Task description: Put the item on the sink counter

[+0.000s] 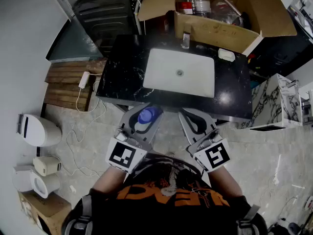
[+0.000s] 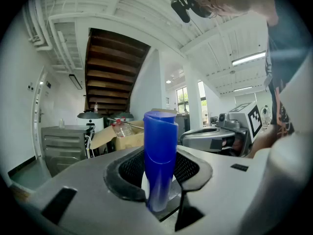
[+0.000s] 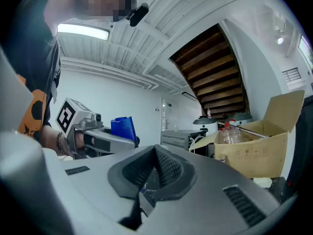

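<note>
A blue container [image 1: 145,116] stands upright between the pads of my left gripper [image 1: 147,108], which is shut on it. In the left gripper view the blue container [image 2: 160,153] rises from the left gripper [image 2: 159,182]. The right gripper view also catches it [image 3: 122,127] off to the left. My right gripper [image 1: 193,115] hangs beside it with its pads pressed together and nothing between them; the right gripper [image 3: 155,173] looks the same up close. Both sit in front of the near edge of the black sink counter [image 1: 122,75], short of its white basin [image 1: 180,72].
A faucet [image 1: 186,40] and a white soap dish [image 1: 226,54] stand at the counter's back. Behind is an open cardboard box [image 1: 230,31] with plastic bottles. A marbled cabinet [image 1: 274,102] is at right, wooden slats [image 1: 68,84] and a white bin [image 1: 36,129] at left.
</note>
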Demonstrator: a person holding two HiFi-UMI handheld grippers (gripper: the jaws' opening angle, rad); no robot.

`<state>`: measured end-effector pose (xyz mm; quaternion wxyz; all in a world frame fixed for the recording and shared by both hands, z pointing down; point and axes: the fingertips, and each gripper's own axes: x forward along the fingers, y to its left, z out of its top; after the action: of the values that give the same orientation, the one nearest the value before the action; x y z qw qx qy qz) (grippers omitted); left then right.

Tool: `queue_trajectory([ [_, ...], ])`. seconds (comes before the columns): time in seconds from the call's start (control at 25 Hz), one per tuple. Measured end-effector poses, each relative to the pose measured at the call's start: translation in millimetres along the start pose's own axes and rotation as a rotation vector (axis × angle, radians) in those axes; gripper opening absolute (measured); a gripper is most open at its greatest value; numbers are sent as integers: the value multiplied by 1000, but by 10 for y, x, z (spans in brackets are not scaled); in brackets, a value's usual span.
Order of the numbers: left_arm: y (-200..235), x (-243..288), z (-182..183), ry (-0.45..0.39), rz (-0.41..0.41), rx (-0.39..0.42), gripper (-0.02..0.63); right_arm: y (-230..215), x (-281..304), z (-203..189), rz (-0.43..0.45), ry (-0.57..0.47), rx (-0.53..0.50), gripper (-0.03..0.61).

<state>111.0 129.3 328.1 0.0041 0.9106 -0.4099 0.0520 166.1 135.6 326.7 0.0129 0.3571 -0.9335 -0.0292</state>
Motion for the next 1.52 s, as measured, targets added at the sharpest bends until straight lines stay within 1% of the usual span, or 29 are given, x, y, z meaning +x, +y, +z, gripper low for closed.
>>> queue_trajectory([
  [0.12,101,29,-47,8,7,-10,161,-66,92,-23,-13,3,17,14],
  [0.24,218,69,-74,7,15,-20,160,-129,192,-69,-6,20,-3,14],
  [0.36,334,113,-105,14,21,-26,160,-173,310,-89,1,24,0,14],
  [0.52,512,177,-131,20,32,-34,160,-201,487,-61,46,-10,44,14],
  [0.72,843,297,-145,30,42,-41,161,-286,838,-130,68,8,29,29],
  [1.04,1591,544,-232,58,40,-21,161,-518,1596,-253,57,22,28,38],
  [1.32,2406,683,-539,101,63,11,161,-653,2375,-440,58,30,38,46],
  [1.52,2896,822,-836,133,77,17,160,-787,2904,-788,55,62,48,55],
])
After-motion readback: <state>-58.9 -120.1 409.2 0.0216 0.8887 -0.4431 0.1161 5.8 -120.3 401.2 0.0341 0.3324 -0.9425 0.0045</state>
